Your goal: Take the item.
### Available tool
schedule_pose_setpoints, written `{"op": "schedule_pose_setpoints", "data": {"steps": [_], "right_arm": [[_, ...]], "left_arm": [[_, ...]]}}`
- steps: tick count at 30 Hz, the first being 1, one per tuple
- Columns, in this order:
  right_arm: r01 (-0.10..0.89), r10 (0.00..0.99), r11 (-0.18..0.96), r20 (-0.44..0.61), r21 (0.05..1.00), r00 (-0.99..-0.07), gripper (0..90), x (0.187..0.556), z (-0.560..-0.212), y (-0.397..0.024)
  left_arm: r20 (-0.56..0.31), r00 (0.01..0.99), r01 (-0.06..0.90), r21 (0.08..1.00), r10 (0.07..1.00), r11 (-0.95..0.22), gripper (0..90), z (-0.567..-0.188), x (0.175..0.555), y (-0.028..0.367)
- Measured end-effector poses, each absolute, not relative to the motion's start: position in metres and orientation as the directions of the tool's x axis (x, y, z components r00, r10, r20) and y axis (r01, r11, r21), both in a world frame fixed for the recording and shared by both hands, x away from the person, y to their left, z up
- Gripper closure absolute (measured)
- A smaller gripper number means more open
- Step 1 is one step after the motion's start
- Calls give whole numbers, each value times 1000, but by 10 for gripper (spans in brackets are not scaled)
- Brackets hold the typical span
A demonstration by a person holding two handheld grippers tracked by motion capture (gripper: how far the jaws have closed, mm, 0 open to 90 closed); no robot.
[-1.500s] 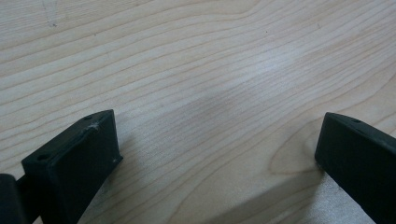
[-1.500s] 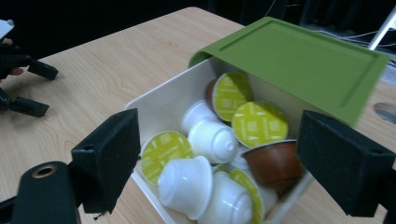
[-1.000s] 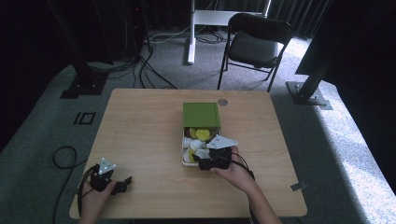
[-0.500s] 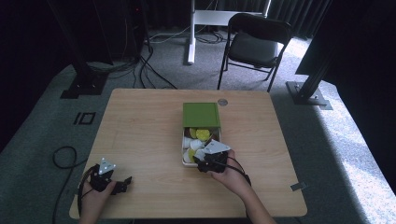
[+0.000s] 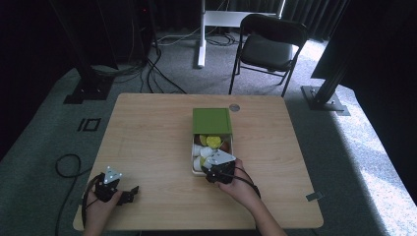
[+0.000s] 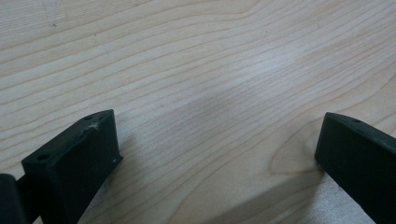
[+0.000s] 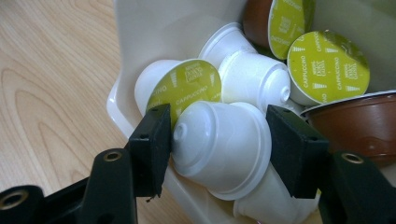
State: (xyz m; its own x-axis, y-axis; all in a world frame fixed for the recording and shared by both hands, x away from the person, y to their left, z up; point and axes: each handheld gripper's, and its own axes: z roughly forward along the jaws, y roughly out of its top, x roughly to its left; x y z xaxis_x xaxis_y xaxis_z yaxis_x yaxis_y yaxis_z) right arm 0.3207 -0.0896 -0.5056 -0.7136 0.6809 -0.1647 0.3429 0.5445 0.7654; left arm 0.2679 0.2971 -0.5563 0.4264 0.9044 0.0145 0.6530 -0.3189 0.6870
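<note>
The right claw [image 7: 219,140] is clamped on a white plastic coffee capsule [image 7: 224,147] at the near end of the cream open box [image 7: 140,51] with a green lid [image 5: 211,121], while the left claw [image 6: 215,154] rests spread apart, holding nothing, on the pale wooden desk [image 5: 147,137].
</note>
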Motion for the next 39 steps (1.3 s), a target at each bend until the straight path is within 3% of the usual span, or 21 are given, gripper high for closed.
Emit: {"op": "schedule_pose_setpoints", "data": {"steps": [22,39], "right_arm": [[346,687,511,-131,787,-715,469,320,-494,-94],[260,690,427,-126,866,-713,469,322,-450,-104]], "left_arm": [[15,426,653,687,904,-319,7,-556,268,297],[14,426,653,687,905,-318,7,-556,268,297]]}}
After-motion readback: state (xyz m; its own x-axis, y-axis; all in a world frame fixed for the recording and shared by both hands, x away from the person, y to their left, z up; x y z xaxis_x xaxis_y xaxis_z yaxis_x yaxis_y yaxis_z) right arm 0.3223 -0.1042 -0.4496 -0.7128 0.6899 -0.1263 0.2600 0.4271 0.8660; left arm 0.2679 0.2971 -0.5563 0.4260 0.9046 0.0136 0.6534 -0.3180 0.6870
